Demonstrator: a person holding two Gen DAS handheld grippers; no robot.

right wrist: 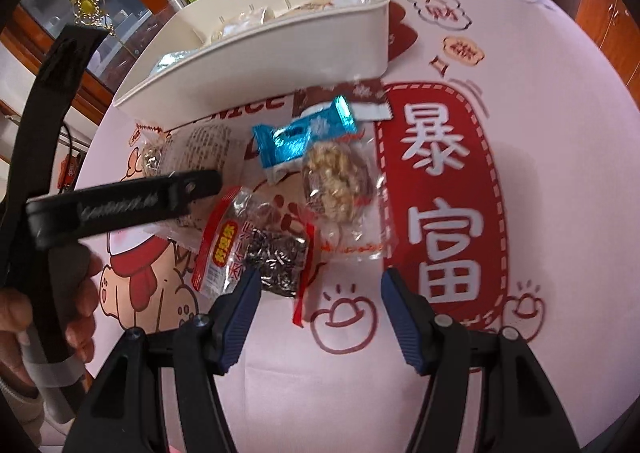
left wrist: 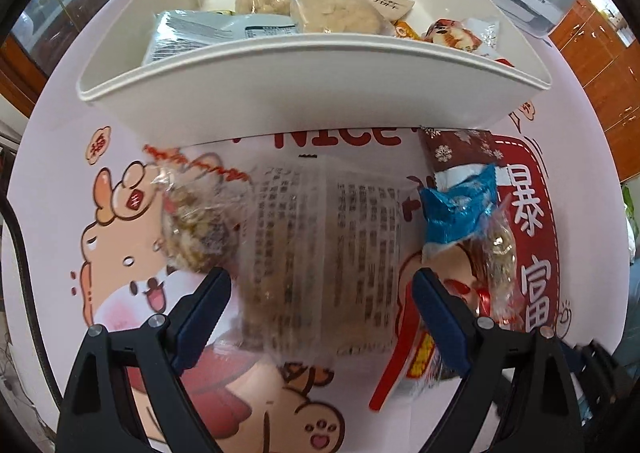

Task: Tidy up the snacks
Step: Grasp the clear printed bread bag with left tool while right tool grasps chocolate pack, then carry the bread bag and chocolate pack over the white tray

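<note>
I hold the left gripper (left wrist: 322, 307) with jaws open astride the clear printed packet (left wrist: 320, 249) on the counter (right wrist: 560, 133) near the cream bin (left wrist: 312, 93); next: close, lift it in, while the right gripper (right wrist: 320, 303) waits open.

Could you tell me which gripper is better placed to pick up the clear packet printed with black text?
Left. The left gripper is open with the clear packet between its fingers; the right gripper faces other snacks.

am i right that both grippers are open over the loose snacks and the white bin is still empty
Not quite: the white bin already holds several packets, as the left wrist view shows. The rest stands: the left gripper and right gripper are both open over the loose snacks.
</note>
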